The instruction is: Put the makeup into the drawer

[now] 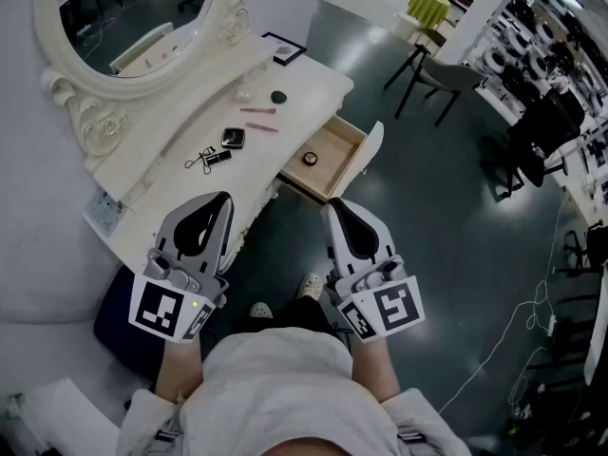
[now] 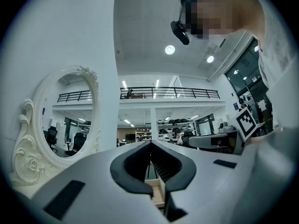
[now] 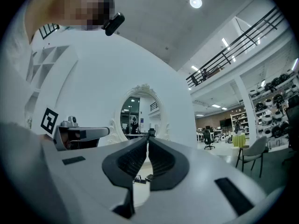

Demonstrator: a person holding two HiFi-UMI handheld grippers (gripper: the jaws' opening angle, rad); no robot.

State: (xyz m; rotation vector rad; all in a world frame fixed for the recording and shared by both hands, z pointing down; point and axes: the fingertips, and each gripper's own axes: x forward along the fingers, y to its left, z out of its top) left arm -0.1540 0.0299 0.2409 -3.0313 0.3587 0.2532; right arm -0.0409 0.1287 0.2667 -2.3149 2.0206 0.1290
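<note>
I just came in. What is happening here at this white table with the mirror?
A person stands at a white dressing table with a gripper in each hand. The left gripper and the right gripper are both shut and empty, held short of the tabletop. The drawer is open, with one small round item inside. A compact, two pink pencils and an eyelash curler lie on the tabletop, not yet picked up.

**Cream paint, bare wood and matt plastic**

The dressing table [image 1: 318, 84] has a smooth cream painted finish; its mirror [image 1: 133, 8] is glossy glass in a carved cream frame. The drawer [image 1: 337, 145] shows pale bare wood inside. The dark floor [image 1: 446, 217] is polished. The left gripper [image 1: 224, 198] and right gripper [image 1: 332, 205] are matt grey plastic with ribbed black pads [image 3: 128, 160]
</note>
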